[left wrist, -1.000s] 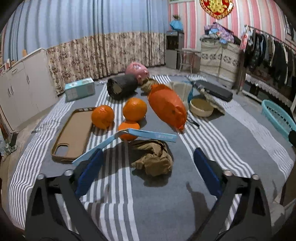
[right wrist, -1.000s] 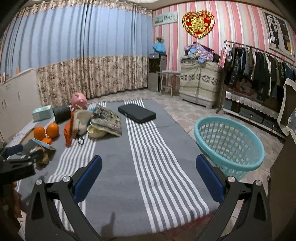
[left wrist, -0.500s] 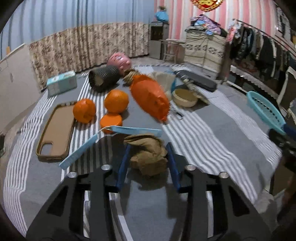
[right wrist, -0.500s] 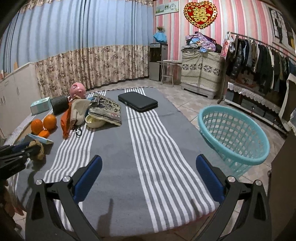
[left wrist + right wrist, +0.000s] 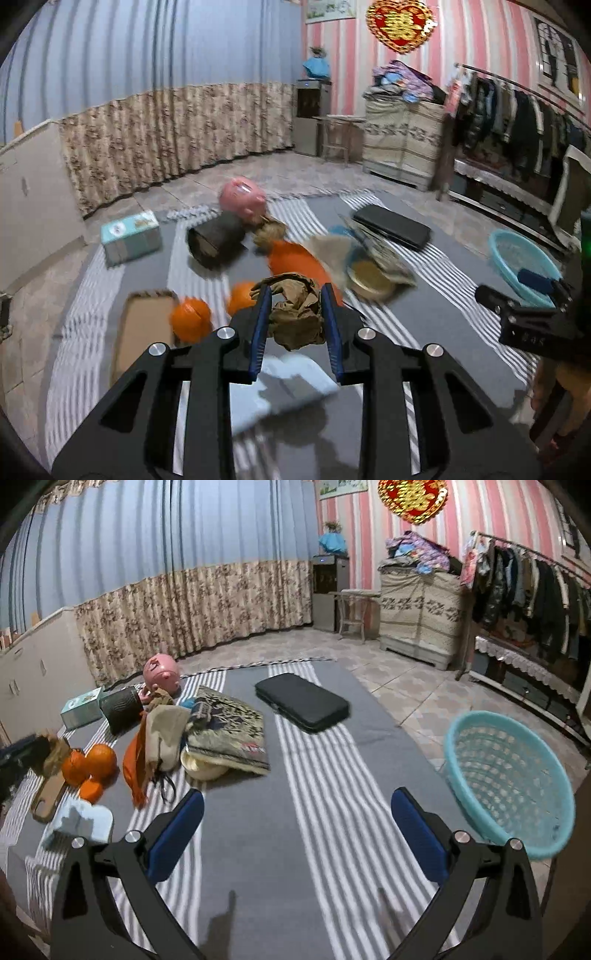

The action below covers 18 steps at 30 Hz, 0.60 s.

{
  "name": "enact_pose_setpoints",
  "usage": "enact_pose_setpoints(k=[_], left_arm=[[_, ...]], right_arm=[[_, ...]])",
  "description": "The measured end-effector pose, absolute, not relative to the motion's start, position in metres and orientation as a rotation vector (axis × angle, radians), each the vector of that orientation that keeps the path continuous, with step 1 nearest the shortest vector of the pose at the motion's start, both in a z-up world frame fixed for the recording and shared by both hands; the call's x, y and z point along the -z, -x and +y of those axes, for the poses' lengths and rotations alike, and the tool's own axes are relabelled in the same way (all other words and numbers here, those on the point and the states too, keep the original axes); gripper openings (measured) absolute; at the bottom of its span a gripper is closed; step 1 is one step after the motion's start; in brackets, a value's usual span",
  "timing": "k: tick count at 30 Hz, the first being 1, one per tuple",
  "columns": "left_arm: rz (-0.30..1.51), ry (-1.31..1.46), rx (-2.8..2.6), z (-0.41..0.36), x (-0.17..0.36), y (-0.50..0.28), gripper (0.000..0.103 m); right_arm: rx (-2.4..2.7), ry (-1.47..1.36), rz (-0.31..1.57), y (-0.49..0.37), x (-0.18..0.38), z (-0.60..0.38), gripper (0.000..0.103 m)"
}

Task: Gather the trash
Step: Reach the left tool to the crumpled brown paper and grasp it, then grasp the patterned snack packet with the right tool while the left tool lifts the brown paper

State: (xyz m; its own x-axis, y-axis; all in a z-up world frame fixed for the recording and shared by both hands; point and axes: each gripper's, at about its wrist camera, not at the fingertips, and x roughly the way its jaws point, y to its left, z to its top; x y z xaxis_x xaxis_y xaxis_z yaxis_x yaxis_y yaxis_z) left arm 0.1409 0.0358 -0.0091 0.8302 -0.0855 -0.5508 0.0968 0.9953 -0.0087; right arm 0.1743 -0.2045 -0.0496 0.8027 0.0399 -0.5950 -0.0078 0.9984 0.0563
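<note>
Crumpled brown paper wad (image 5: 295, 314) – one, pinched by left gripper (image 5: 295, 295); right gripper (image 5: 297, 827) gapes empty; three oranges (image 5: 100, 759).

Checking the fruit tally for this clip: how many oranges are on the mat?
3, clustered at the mat's left side: orange one farthest back, orange two beside the phone case, orange three nearest. None seems hidden.

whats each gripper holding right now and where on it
The left gripper is shut on the crumpled brown paper, pads pinching its two sides, off the table. The right gripper is open and holds nothing.
</note>
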Motion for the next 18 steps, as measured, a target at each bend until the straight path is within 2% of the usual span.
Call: enact_pose_setpoints(k=[12, 15, 17, 18], left_arm=[[0.585, 0.038, 0.010, 0.100, 0.010, -0.195, 0.026], [0.581, 0.054, 0.007, 0.110, 0.012, -0.198, 0.026], [0.577, 0.053, 0.006, 0.112, 0.014, -0.197, 0.026], [0.577, 0.049, 0.003, 0.113, 0.014, -0.197, 0.026]], right_arm=[[-0.080, 0.054, 0.724, -0.247, 0.071, -0.126, 0.096], [-0.074, 0.091, 0.754, -0.261, 0.078, -0.114, 0.081], [-0.083, 0.091, 0.781, -0.270, 0.080, -0.112, 0.064], [-0.084, 0.087, 0.788, -0.274, 0.080, -0.112, 0.050]])
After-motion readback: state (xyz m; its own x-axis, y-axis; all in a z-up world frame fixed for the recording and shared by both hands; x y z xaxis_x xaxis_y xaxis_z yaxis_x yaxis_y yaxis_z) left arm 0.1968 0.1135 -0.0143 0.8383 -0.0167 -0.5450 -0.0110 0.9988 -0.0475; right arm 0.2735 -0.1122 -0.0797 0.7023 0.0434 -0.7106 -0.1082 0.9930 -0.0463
